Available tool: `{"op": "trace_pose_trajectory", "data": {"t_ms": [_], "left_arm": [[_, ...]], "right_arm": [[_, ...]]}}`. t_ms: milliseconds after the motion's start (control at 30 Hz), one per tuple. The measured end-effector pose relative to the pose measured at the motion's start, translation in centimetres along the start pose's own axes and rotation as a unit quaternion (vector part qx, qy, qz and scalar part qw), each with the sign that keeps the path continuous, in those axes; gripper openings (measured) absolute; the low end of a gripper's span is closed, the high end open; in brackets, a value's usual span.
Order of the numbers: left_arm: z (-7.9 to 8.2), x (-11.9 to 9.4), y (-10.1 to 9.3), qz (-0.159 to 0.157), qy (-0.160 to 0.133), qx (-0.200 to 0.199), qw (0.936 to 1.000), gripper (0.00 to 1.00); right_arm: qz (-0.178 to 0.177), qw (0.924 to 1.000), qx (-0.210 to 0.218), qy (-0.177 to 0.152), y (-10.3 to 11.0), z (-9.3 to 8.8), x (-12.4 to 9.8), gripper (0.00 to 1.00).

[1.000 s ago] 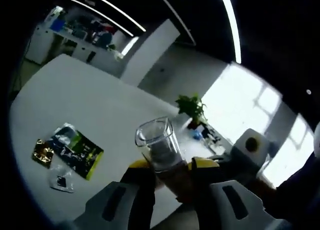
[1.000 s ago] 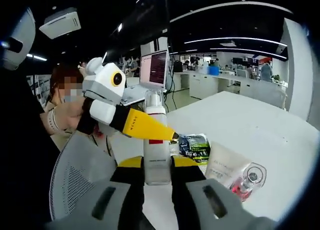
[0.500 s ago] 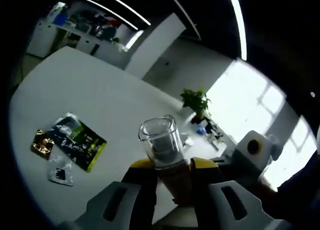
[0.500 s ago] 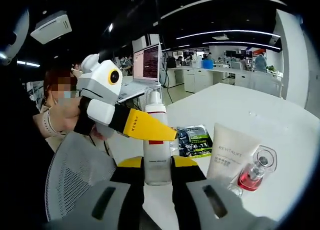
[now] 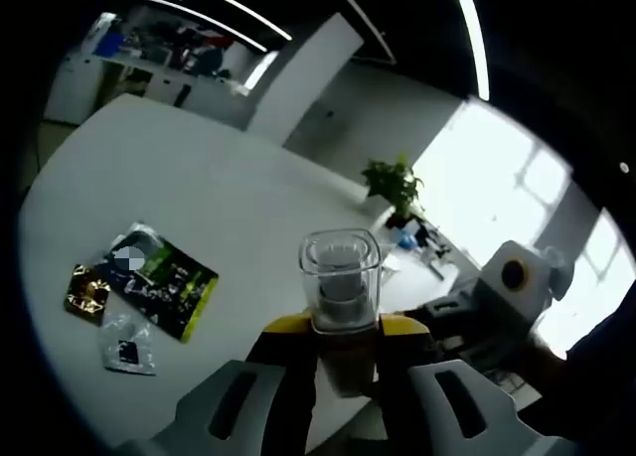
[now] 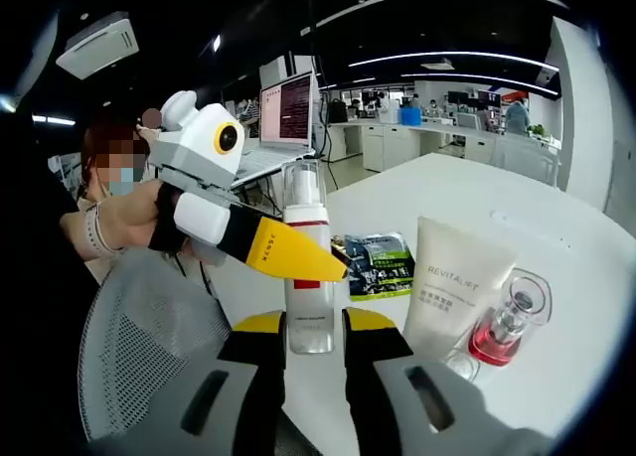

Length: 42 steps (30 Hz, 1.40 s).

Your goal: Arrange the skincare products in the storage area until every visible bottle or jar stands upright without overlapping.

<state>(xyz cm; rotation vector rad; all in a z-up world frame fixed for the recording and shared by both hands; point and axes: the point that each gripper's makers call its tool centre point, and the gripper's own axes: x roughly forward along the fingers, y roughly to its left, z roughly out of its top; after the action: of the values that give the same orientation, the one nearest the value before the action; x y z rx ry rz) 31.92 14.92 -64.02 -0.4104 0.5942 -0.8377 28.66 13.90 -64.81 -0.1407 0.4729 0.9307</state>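
**Inspector:** Status of the arrangement?

**Assessor:** Partly done, by my reading. In the right gripper view a white tube [image 6: 452, 282] stands cap-down on the table [image 6: 556, 247], and a clear bottle [image 6: 502, 329] stands upright just beside it; whether they touch I cannot tell. Two items are not yet placed: each is held in a gripper.

**Inspector:** The grippers?

**Assessor:** The right gripper [image 6: 313, 329] is pinching a white pump bottle [image 6: 304, 277] at its base, upright, near the table edge. The left gripper [image 5: 341, 339] is pinching a clear-capped bottle [image 5: 341, 287], seen cap-first and raised above the table. The left gripper also shows in the right gripper view [image 6: 338, 271], its yellow tip crossing in front of the pump bottle.

**Inspector:** Contents?

**Assessor:** The standing clear bottle holds red liquid, low in the body. The left-held bottle shows a darker, amber-looking body below its clear cap; fill level unreadable. Pump bottle and tube are opaque, so their contents are not determinable.

**Inspector:** Anything else on the surface?

**Assessor:** Flat sachets [image 5: 164, 287] lie well apart from the standing pair in the left gripper view, a dark green one with a gold one and a small clear one beside it. The green sachet [image 6: 378, 265] also shows behind the pump bottle.

**Inspector:** Remaining work?

**Assessor:** Set both held bottles down upright, clear of the tube and bottle and of each other.
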Motion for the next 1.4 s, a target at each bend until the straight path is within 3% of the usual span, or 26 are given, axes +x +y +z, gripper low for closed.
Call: {"op": "trace_pose_trajectory", "data": {"t_ms": [200,333,433,700,800,867,1033,1200,1300,1400], "left_arm": [[-1.0,0.5,1.4,0.020,0.023,0.029,0.9991,0.18],[-1.8,1.1,1.1,0.018,0.041,0.078,0.9960,0.18],[-2.2,1.4,1.6,0.028,0.054,0.128,0.9899,0.18],[-3.5,2.1,0.5,-0.008,0.076,0.195,0.9779,0.18],[-4.1,2.2,-0.3,-0.048,0.082,0.239,0.9665,0.18],[-4.3,2.1,-0.2,-0.052,0.085,0.245,0.9645,0.18],[-5.5,2.1,-1.3,-0.097,0.104,0.297,0.9442,0.18],[-5.9,2.6,-1.2,-0.099,0.108,0.296,0.9438,0.18],[-5.9,2.6,-1.5,-0.111,0.102,0.308,0.9394,0.18],[-6.1,3.0,-1.1,-0.102,0.111,0.314,0.9373,0.19]], "right_arm": [[-0.004,0.9996,0.019,-0.019,-0.3,0.9,-0.8,0.21],[-0.007,0.9988,0.035,-0.034,-0.6,1.7,-0.7,0.19],[-0.011,0.9984,0.039,-0.040,-0.8,2.1,-0.5,0.19],[-0.005,0.9966,0.042,-0.071,-1.0,3.8,-0.3,0.22],[0.002,0.9963,0.041,-0.075,-0.9,4.0,-0.1,0.22],[0.011,0.9961,0.033,-0.081,-0.6,4.1,-0.1,0.22],[0.029,0.9960,0.022,-0.082,0.1,4.1,0.0,0.23],[0.029,0.9971,0.012,-0.070,0.2,3.4,0.4,0.22],[0.034,0.9966,0.016,-0.073,0.3,3.2,0.5,0.22],[0.025,0.9977,0.011,-0.062,-0.1,2.8,0.8,0.21]]}}
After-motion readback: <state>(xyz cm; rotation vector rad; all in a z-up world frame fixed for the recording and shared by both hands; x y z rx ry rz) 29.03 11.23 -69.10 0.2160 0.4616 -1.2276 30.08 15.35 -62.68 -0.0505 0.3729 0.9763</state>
